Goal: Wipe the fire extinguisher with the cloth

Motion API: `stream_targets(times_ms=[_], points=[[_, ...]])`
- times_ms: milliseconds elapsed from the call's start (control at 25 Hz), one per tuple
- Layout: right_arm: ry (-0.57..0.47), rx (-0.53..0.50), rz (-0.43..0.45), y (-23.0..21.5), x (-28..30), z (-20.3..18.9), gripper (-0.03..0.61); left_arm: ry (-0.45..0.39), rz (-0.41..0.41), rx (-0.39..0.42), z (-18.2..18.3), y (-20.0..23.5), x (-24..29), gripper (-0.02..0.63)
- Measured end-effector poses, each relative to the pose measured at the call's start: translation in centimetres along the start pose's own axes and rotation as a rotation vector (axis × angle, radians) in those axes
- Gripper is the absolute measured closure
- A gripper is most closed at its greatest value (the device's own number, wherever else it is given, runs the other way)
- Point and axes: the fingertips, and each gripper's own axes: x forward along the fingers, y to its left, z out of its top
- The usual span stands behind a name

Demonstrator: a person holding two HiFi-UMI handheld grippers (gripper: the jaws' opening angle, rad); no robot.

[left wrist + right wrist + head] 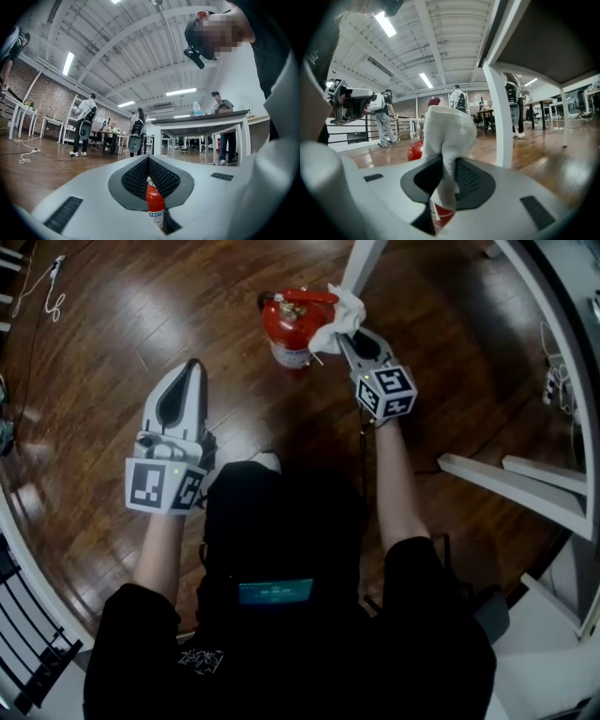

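A red fire extinguisher (289, 326) stands upright on the wooden floor ahead of me. A white cloth (339, 320) is pressed against its right side near the top, pinched in my right gripper (349, 339). In the right gripper view the cloth (446, 129) bulges out of the shut jaws and hides most of the extinguisher (414, 151). My left gripper (193, 366) hovers to the left of the extinguisher and nearer to me, jaws shut and holding nothing. Through its jaws, the left gripper view shows the extinguisher (154, 201) as a narrow red strip.
A white table leg (362, 262) rises just behind the cloth. White frame bars (514, 486) lie to the right, and a black railing (28, 652) at bottom left. A cable (52, 289) curls on the floor far left. Several people stand in the hall's background.
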Motion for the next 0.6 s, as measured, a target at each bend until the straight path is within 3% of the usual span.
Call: stream_targets(times_ms=[160,280,600], points=[[-0.01,-0.024,0.014,-0.2,2.9,-2.0,0.492,-0.001,0.023,-0.02,-1.4,0.9,0.0,0.614],[0.05,-0.094,0.012,-1.0,3.7,-4.0,0.494,0.014,0.028,-0.011,-2.2,1.6,-0.2,0.614],[0.417,0.042,0.05,1.0,5.5,-21.8,0.494,0.02,0.051,-0.002,-2.6,2.6,-0.6,0.614]])
